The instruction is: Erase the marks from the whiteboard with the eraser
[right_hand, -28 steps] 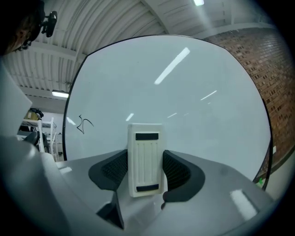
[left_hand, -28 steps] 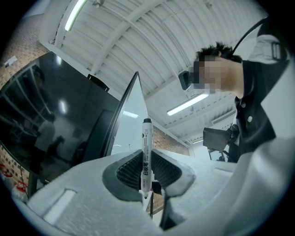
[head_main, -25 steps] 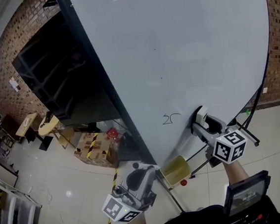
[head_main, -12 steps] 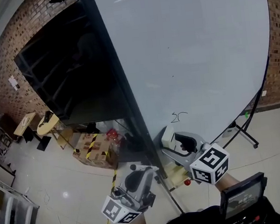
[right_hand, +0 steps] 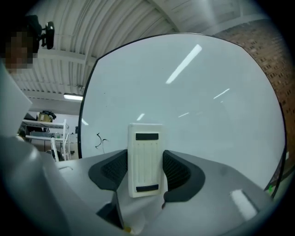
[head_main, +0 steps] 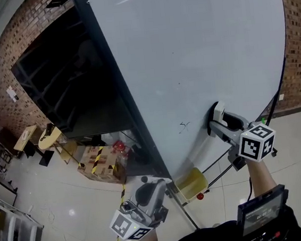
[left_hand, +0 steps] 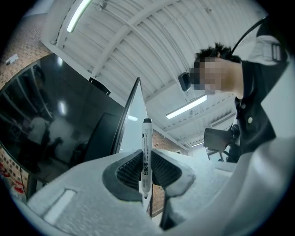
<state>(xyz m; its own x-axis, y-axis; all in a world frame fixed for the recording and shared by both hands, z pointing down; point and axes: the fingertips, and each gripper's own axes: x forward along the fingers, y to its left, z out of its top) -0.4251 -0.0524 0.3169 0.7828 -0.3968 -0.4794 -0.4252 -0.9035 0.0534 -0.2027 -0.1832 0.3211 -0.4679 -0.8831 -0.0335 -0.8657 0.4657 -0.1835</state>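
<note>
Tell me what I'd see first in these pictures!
The huge whiteboard fills the head view, with one small black squiggle low on it. Just right of the squiggle, the right gripper holds a white eraser up by the board. Lower down, the left gripper grips a marker.

eraser (right_hand: 145,159) sits in the right gripper (head_main: 218,122), at the whiteboard (head_main: 196,43), just right of the marks (head_main: 184,125); left gripper (head_main: 147,190) down low-left, off the board, with the marker (left_hand: 146,156) between its jaws.

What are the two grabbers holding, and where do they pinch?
The right gripper pinches the eraser by its long sides. The left gripper pinches the marker around its barrel.
</note>
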